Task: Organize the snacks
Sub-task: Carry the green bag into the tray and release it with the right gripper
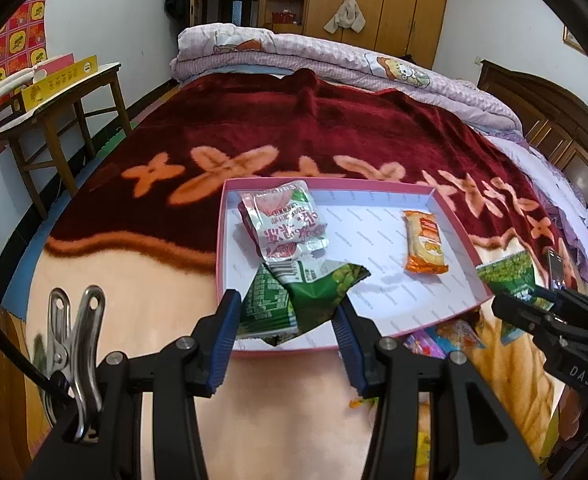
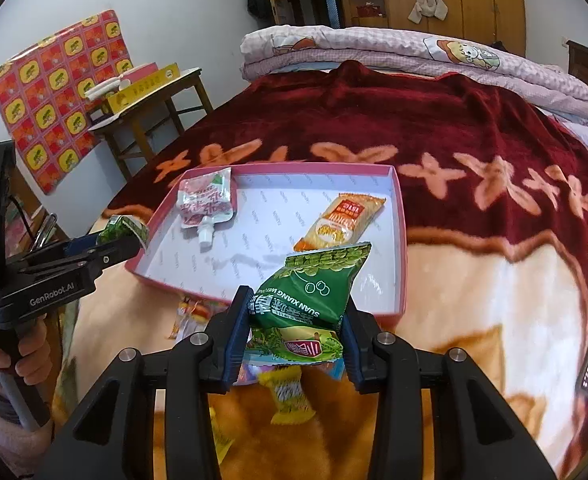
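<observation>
Two green snack packets are being gripped, one in each gripper: the left gripper (image 1: 287,316) is clenching its blue fingers (image 1: 225,336) on a crumpled green packet (image 1: 294,296) that is hanging over the near left corner of the pink tray (image 1: 454,224), while the right gripper (image 2: 294,332) is squeezing its fingers (image 2: 237,328) on a green pea packet (image 2: 314,292) that is standing up over the tray's near edge. The tray is lying on the bed's blanket (image 1: 294,128) and is holding a pink-and-white spouted pouch (image 1: 283,220) toward its far left and an orange biscuit packet (image 1: 424,242) toward its right, apart from each other. More small snacks, including a yellow wrapped one (image 2: 289,396), are lying loose on the blanket just nearer than the tray, below the right fingers.
</observation>
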Tool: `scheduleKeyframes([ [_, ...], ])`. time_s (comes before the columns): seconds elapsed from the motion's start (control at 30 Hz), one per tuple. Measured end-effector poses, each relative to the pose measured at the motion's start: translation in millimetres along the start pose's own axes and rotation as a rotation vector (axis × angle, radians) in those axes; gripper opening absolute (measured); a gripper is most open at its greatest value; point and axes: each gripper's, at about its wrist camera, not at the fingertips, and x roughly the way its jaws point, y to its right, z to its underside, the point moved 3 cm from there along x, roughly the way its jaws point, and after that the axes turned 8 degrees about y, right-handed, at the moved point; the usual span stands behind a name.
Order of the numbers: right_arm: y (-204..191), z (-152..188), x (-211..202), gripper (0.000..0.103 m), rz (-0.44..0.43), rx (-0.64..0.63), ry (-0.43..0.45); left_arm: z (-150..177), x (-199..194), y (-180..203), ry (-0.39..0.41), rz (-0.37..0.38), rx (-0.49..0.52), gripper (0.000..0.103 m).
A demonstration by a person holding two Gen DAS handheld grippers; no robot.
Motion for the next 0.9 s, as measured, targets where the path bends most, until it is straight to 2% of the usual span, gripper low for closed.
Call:
scheduleKeyframes([
  [0.37,8.7,-0.7,38.1,0.041,0.011,-0.001,-0.048,3.0,32.1,0.2,-0.029,-0.009,0.021,0.049],
  [0.7,19.7,-2.1,60.3,0.041,0.009,0.009,-0.050,4.4,55.0,-1.2,-0.013,-0.044,0.046,0.049],
  [0.9,22.8,-5.3,70.8,0.041,-0.004,0.012,-0.044,2.3,68.9,-5.9,-0.020,-0.041,0.023,0.049],
])
